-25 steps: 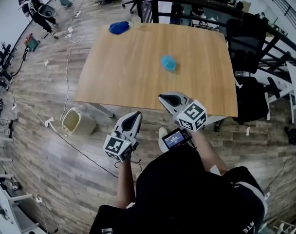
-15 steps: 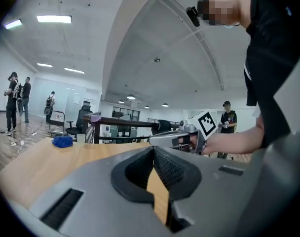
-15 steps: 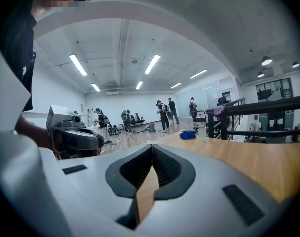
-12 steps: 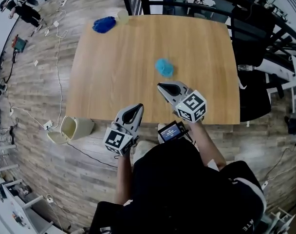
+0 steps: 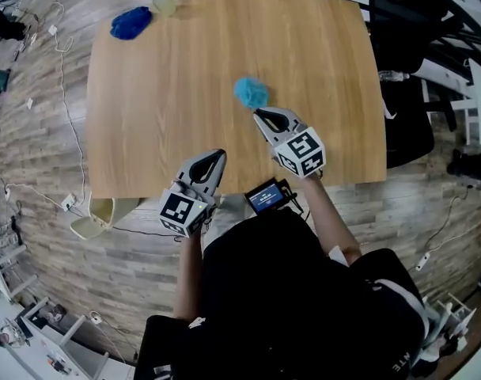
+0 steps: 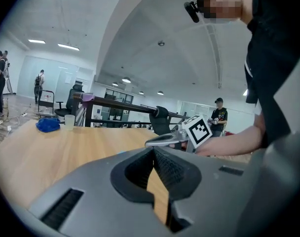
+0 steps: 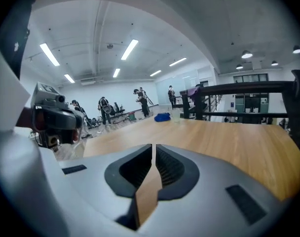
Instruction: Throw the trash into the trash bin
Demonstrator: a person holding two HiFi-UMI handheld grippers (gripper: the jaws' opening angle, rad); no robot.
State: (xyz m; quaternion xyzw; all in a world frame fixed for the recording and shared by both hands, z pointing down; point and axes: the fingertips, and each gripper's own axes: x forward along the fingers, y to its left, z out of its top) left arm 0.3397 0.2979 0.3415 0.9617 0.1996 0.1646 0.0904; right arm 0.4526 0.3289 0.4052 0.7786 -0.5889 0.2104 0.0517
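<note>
A person in a dark top stands at the near edge of a wooden tabletop (image 5: 185,85), with a small screen (image 5: 266,197) lit just in front of the chest. The left tool (image 5: 217,155) reaches over the near edge, its marker cube hanging off the wood and its tips above the board; its own view shows the jaws pressed together at the tips with nothing between them. Down to the left, a beige trash bin (image 5: 90,218) lies on its side on the plank floor by the tabletop's near-left corner, partly under the edge. The right tool (image 5: 259,115) is further in over the tabletop, jaws likewise closed together and empty. Its tips sit just beside the light blue trash (image 5: 251,92), a crumpled wad resting on the wood near the middle; whether they touch it cannot be told. At the far-left corner lie a dark blue wad (image 5: 130,22) and a pale cup (image 5: 164,4) close by it, well apart from both tools. A black chair (image 5: 407,129) stands off the right side
</note>
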